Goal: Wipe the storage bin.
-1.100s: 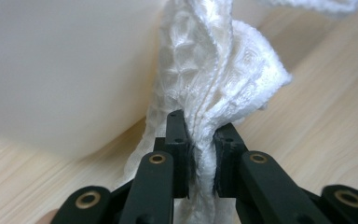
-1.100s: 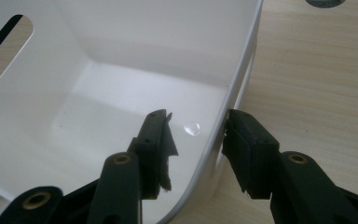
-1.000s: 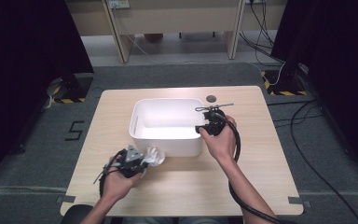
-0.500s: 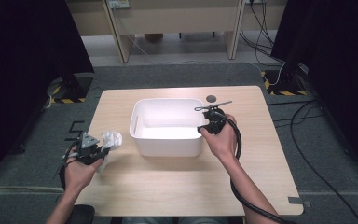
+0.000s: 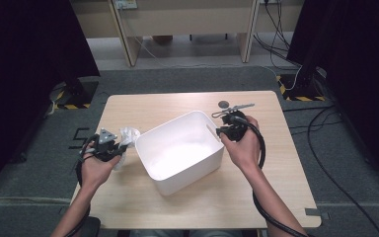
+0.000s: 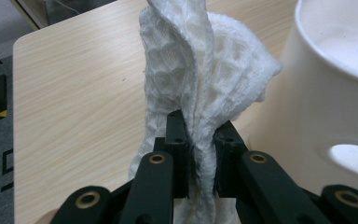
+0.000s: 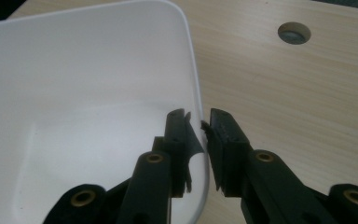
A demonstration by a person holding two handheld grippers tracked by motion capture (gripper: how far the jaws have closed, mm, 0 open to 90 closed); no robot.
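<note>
Clamping a white waffle-weave cloth (image 6: 205,84) between its black jaws, the left hand-held gripper (image 5: 109,148) hovers over the left part of the light wooden surface (image 5: 256,197), the cloth bunched upright and hanging just beside the outer wall of a white plastic tub (image 5: 181,150). At centre the tub sits skewed on the surface, one corner toward the person, its oval handle cut-out (image 6: 352,158) seen in the left gripper view. On the right, the right hand-held gripper (image 5: 223,131) straddles the tub's rim (image 7: 198,116), one jaw inside the wall and one outside; its jaws have just been closing on the rim, and in the right gripper view they stand narrow, with a sliver of gap on the outer side, so a firm grip cannot be told. Beyond it a round grey cable port (image 7: 294,33) is set into the surface. No brand or label can be read on tub or cloth; the grey floor at left carries a dark mark like a "5" (image 5: 80,139). Black curtains (image 5: 24,59) flank the scene, yellow-and-black hazard tape (image 5: 71,105) marks stand bases, and cables (image 5: 335,153) trail across the carpet at right.
</note>
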